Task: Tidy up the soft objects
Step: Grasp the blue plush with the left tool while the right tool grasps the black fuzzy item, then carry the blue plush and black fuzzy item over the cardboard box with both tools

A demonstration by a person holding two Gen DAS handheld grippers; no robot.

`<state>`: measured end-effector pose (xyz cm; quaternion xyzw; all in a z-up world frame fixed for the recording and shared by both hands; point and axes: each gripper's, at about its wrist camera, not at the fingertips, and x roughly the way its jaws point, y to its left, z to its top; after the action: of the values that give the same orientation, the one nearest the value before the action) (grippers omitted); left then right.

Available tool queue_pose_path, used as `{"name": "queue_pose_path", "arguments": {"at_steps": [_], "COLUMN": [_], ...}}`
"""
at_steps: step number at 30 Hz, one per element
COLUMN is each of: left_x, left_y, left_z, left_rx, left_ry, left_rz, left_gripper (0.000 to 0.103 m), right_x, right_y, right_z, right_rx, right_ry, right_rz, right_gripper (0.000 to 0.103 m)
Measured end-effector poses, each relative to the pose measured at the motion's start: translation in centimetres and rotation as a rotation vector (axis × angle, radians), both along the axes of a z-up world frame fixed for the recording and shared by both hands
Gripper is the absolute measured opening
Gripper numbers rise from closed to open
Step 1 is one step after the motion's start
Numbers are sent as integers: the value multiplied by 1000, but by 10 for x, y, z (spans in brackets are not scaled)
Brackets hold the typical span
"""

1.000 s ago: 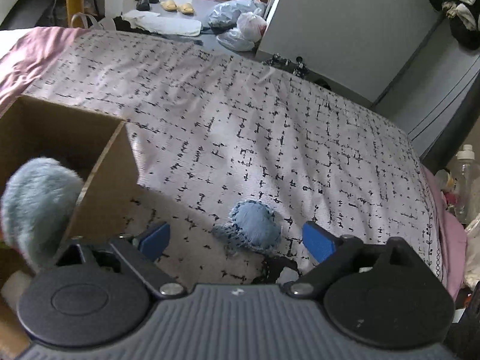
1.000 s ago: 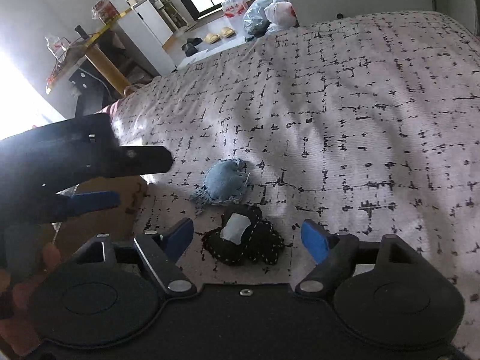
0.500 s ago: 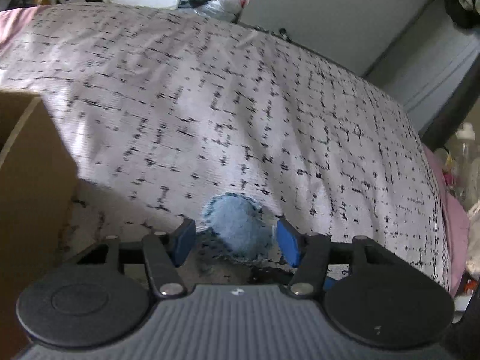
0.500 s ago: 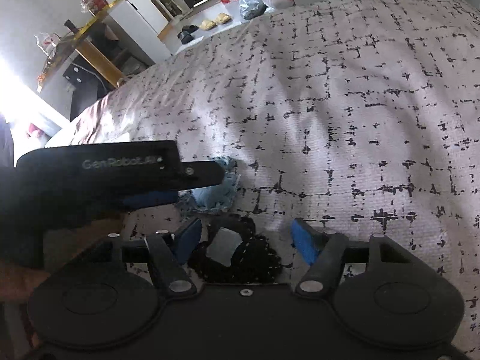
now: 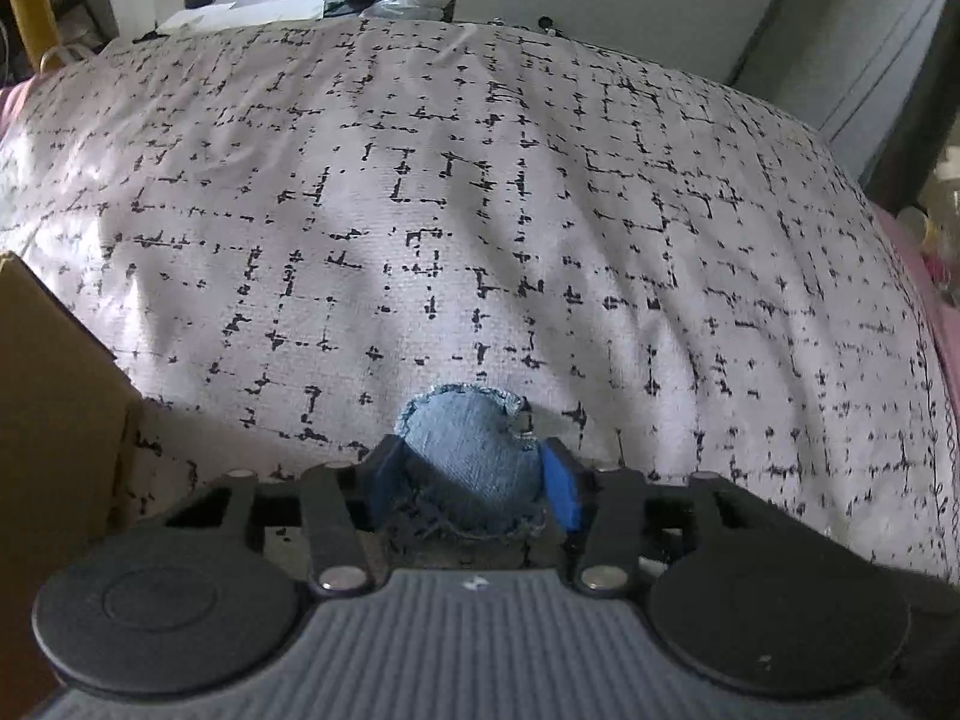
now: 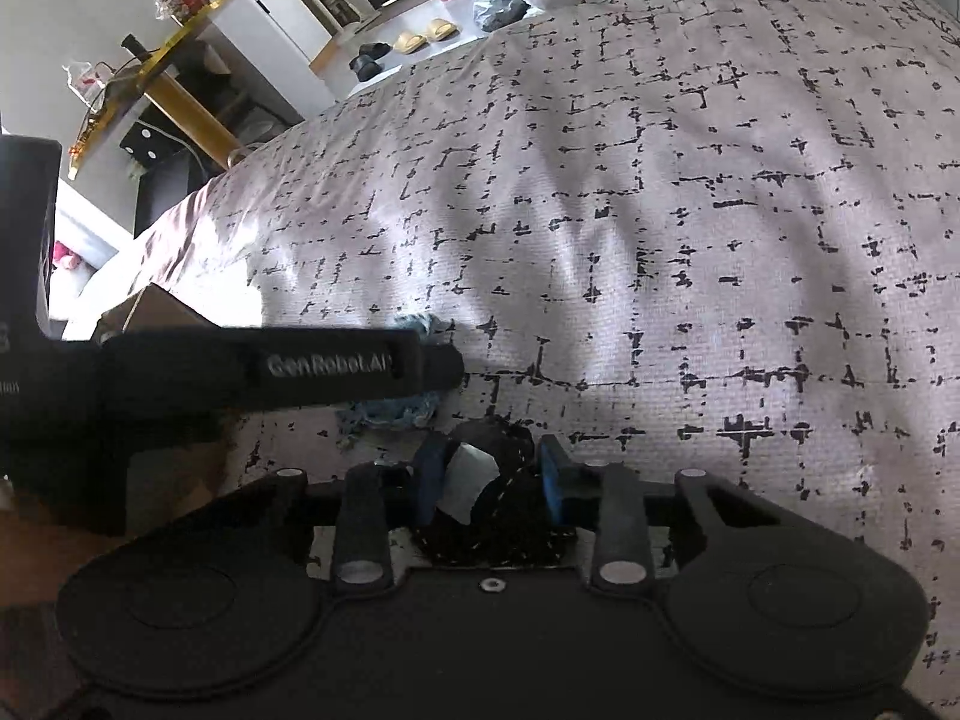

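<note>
Two soft pads being gripped on the bed

The denim pad (image 5: pixel 474 468) is being clenched by the left gripper (image 5: pixel 474 480), the black pad (image 6: pixel 498 516) by the right gripper (image 6: pixel 489 480), jaws just closing, likely for boxing.

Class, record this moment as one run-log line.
left gripper: jaws just closing on blue denim heart-shaped cushion | right gripper: jaws just closing on black stitched heart-shaped cushion | both on patterned bedspread

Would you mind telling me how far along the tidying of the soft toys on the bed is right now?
Done: nothing these views can confirm; the cardboard box's inside is hidden. In hand: both tools have just been closing, the left tool pinching the blue denim pouch, the right tool pinching the black stitched pouch. Both pouches seem to rest on the bedspread. Left: lift both and stow them.
</note>
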<state>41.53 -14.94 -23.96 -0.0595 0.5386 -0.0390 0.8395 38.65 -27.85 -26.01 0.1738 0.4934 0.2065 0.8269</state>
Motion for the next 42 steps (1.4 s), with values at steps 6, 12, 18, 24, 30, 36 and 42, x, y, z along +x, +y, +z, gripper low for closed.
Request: {"name": "queue_pose_path", "arguments": {"at_steps": [6,12,18,24,30,36,42], "left_x": [-18,-40,-64,-87,-108,-127,-144], "left_y": [-1,6,21,37,48,60,73], "left_z": [14,34,59,88,109,125,138], "left_rx": [-6,-25,-25,-29,-48,-71,-88], "left_ry": [-41,-87,-112,-153,-187,-205,-225], "left_rz": [-41,-20,-6,-4,0,-5,-1], "left_gripper": [42,42,42,42,42,42,42], "right_x": [-3,-15,-26,-44,-65,-84,-98], "right_y": [-1,3,-3,-10,-13,-18,-14], "right_z": [5,11,17,33,53,64,83], "right_rx": [18,28,47,49,18,12,19], "right_ry": [-5,-22,-18,-47,-94,-122,-163], "right_rz": [5,17,-4,-36,-73,-124,-141], "right_gripper": [32,32,32,32,32,32,32]}}
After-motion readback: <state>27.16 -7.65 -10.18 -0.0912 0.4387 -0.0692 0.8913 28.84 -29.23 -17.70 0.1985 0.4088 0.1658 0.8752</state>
